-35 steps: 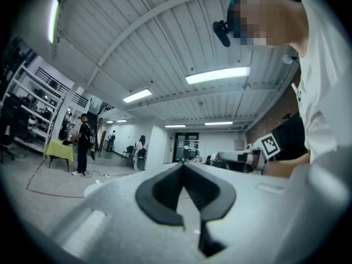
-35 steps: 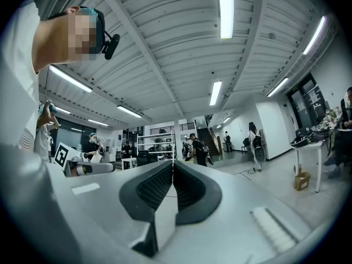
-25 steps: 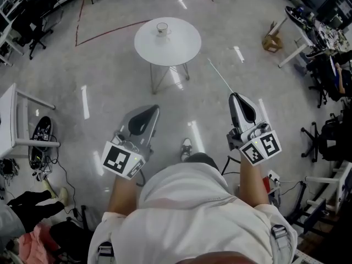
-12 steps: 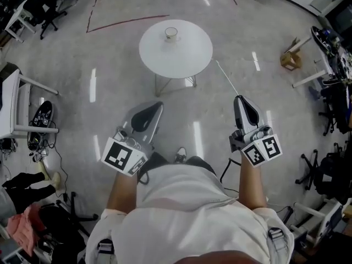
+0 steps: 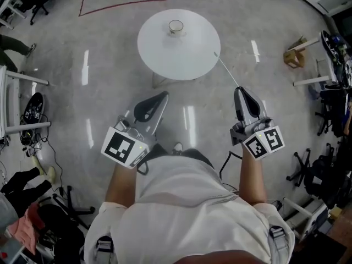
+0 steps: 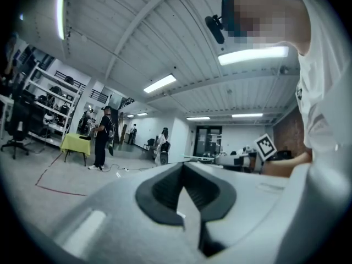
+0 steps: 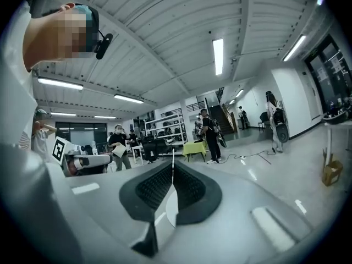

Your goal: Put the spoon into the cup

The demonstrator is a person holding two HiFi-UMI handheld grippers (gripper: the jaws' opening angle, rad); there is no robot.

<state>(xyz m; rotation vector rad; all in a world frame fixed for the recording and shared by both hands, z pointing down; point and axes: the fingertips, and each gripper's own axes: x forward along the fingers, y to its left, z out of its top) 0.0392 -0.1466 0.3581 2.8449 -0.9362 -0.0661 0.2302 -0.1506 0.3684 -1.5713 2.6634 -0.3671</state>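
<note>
whitish thin spoon (image 5: 226,69) clamped in right gripper (image 5: 240,91) fingers, jutting forward; left gripper (image 5: 163,95) fingers closed, empty.

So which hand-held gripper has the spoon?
The right hand-held gripper: its jaws are shut on the thin spoon, which sticks out ahead. The left hand-held gripper holds nothing.

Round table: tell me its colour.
White. The round table shows best in the head view.
</note>
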